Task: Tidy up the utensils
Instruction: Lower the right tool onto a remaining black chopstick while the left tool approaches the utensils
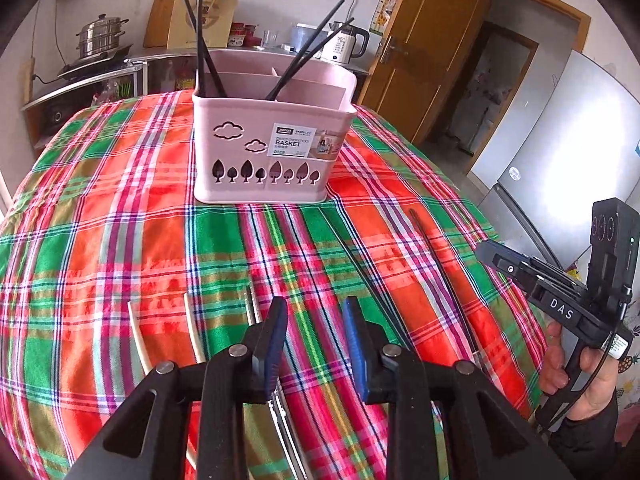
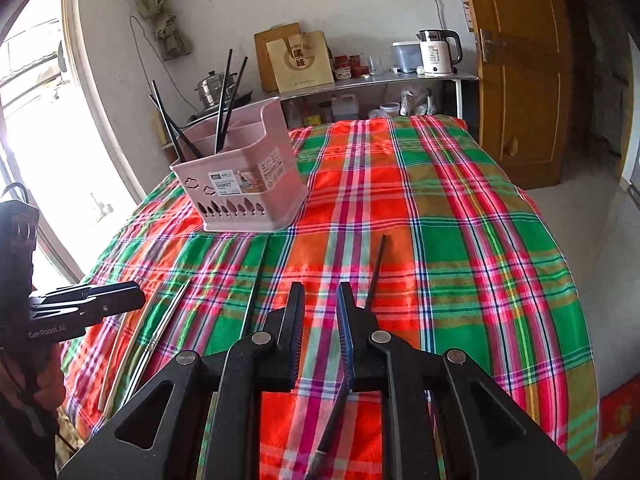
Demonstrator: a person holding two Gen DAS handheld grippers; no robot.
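Pink plastic basket (image 1: 264, 148) w/ cloud and tree cutouts stands upright on the plaid tablecloth (image 1: 100, 220). Four black chopsticks (image 1: 202, 40) lean inside it, tips up. In front of the basket, flat on the cloth: two more black chopsticks (image 2: 376, 268), a metal pair (image 2: 160, 328), and pale ones (image 1: 138, 336) furthest to the left.

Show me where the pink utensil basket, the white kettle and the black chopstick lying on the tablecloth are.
pink utensil basket (image 1: 240, 176), left wrist view, on its front wall by the tree cutouts.
white kettle (image 2: 436, 58), right wrist view, on its white body.
black chopstick (image 2: 378, 264), right wrist view, on its shaft ahead of the fingers.
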